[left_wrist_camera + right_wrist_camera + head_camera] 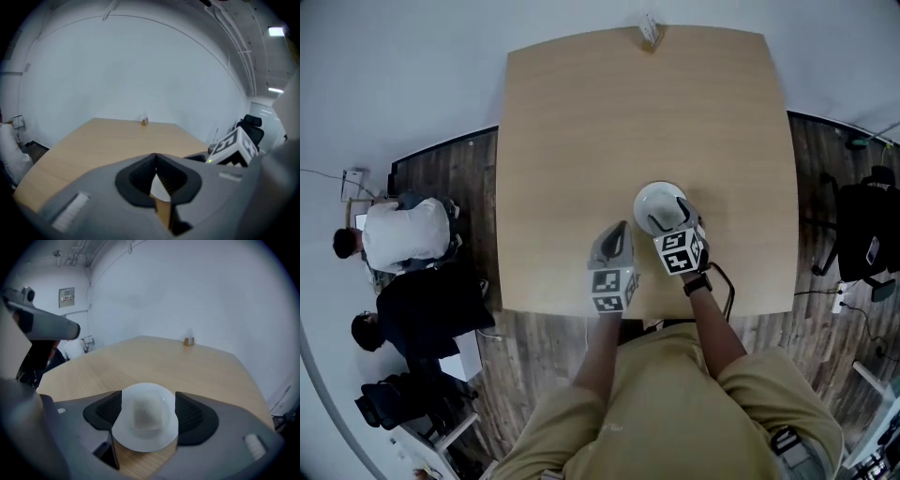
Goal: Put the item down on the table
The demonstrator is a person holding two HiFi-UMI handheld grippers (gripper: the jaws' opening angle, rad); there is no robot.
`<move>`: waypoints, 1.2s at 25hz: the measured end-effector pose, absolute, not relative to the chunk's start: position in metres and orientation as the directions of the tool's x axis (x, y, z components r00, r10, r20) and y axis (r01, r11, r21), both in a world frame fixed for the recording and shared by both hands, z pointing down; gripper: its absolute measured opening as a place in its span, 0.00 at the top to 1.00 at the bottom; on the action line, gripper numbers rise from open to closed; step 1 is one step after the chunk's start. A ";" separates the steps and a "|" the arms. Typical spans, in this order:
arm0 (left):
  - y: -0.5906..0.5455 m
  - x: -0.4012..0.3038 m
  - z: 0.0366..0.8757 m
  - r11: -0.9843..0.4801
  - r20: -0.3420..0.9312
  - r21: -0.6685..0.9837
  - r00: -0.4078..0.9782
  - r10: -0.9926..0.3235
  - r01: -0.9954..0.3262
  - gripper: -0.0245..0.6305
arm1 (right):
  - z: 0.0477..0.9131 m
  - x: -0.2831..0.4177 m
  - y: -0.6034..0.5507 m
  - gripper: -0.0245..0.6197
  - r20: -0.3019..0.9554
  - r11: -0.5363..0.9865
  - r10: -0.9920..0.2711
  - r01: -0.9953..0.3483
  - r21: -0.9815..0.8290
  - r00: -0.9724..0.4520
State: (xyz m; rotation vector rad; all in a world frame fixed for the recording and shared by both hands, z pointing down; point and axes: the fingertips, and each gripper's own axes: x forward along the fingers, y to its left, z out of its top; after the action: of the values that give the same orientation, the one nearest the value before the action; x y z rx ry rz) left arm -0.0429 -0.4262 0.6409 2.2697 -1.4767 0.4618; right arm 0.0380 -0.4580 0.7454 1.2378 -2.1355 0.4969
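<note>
Right gripper (147, 412) is pinching a white bowl (146, 427). Its dark pads (107, 411) are pressing on the bowl's rim from both sides, and the bowl is filling the gap between them. In the head view the white bowl (654, 200) is sitting over the near-right part of the table (581, 141), short of the near edge, with the right gripper (676, 217) reaching onto it from the near side. Cannot tell whether the bowl's base is touching the tabletop or hanging just above it. A blurred pale shape is showing inside the bowl; cannot identify it.

Left gripper (155, 161) is holding nothing. Its fingers (140, 180) are pressing together at the tips, leaving only a narrow slit lower down through which the table (103, 140) is showing. In the head view the left gripper (616, 234) is hovering over the table's near edge, just beside the right gripper.

A small upright object (649, 28) is standing at the far edge of the table, well apart from both grippers. The rest of the tabletop (154, 357) is lying bare.

Off the table's left side, two seated people (398, 234) are facing away.
</note>
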 end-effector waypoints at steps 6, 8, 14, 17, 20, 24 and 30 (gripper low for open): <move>-0.415 -0.052 0.583 -0.456 0.378 0.132 0.470 -0.797 -0.880 0.96 | 0.637 0.039 -0.444 0.50 0.492 0.359 -0.800 -0.931 -0.065 -0.343; -0.414 -0.062 0.555 -0.472 0.332 0.119 0.483 -0.810 -0.873 0.96 | 0.596 0.028 -0.439 0.54 0.434 0.371 -0.830 -0.928 -0.040 -0.351; -0.425 -0.074 0.476 -0.513 0.162 0.024 0.510 -0.845 -0.858 0.96 | 0.491 0.031 -0.432 0.68 0.253 0.330 -0.912 -0.944 -0.014 -0.323; -0.415 -0.071 0.446 -0.531 0.092 -0.005 0.529 -0.844 -0.847 0.96 | 0.452 0.044 -0.419 0.81 0.172 0.291 -0.942 -0.957 -0.004 -0.288; -0.409 -0.076 0.423 -0.534 0.041 -0.025 0.533 -0.845 -0.845 0.96 | 0.431 0.056 -0.410 0.89 0.142 0.234 -0.964 -0.971 0.046 -0.226; -0.403 -0.077 0.400 -0.531 0.000 -0.025 0.531 -0.847 -0.847 0.96 | 0.417 0.063 -0.400 0.95 0.127 0.179 -0.978 -0.980 0.085 -0.168; -0.394 -0.065 0.394 -0.566 0.002 -0.053 0.567 -0.824 -0.822 0.96 | 0.404 0.062 -0.392 0.95 0.075 0.151 -0.987 -0.985 0.079 -0.145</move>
State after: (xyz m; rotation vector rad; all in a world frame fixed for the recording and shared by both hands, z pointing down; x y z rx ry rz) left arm -0.0645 -0.3944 0.3940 2.8214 -1.4828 0.0424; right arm 0.0622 -0.3920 0.4038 1.9789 -2.2988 -0.0171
